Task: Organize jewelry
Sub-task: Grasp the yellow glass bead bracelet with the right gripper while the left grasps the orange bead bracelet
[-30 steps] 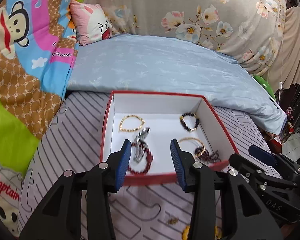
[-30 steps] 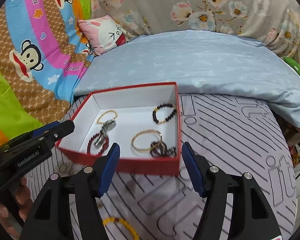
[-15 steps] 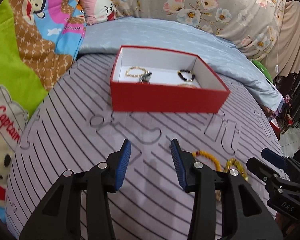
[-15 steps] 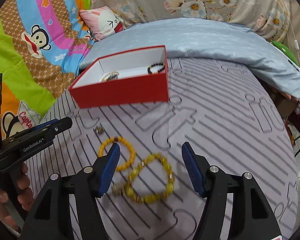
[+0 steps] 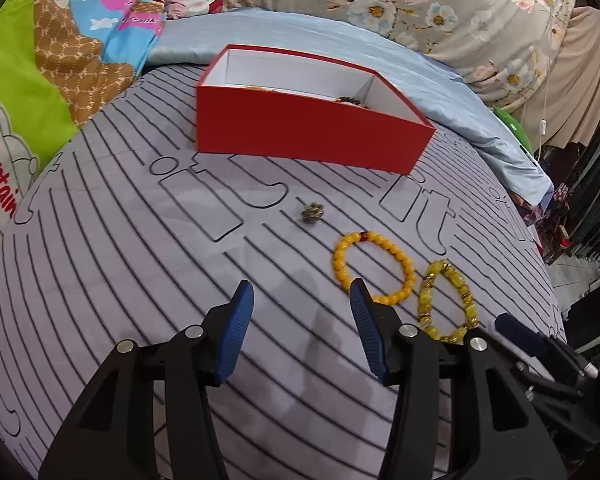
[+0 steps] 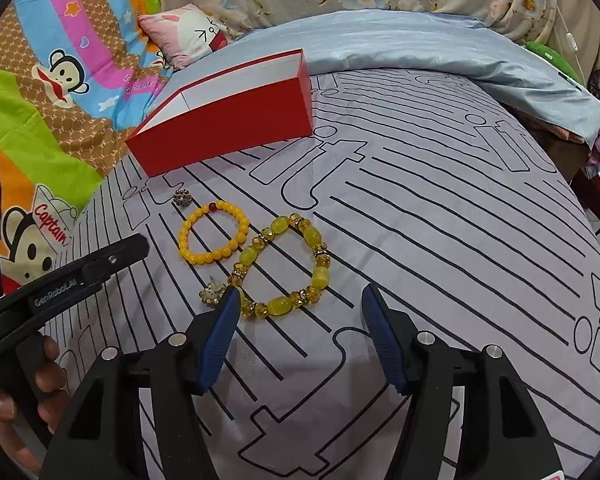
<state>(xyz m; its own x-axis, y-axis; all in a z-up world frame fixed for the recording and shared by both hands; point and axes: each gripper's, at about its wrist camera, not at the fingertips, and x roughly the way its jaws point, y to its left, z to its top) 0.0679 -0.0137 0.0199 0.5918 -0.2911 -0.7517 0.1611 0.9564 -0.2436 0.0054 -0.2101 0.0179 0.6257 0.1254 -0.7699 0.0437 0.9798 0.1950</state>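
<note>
Left view: my left claw (image 5: 298,328), jaws parted and just widening, holds nothing above the striped grey bedsheet (image 5: 140,280). The red cardboard box (image 5: 308,136) sits beyond.

Right view: my right claw (image 6: 296,334) gapes empty, the chunky yellow glass-bead bracelet (image 6: 284,264) just ahead, the small yellow round-bead bracelet (image 6: 214,236) beside it.

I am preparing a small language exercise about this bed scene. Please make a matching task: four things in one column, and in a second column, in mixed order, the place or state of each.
Things
1. red box
2. round-bead yellow bracelet
3. oval-bead yellow bracelet
4. left gripper

Places or states
A. open, nothing between its fingers
B. lies nearest the right gripper
C. stands at the far end of the striped sheet
D. lies flat between the small metal charm and the other bracelet

Pairs: 1-C, 2-D, 3-B, 4-A
</note>
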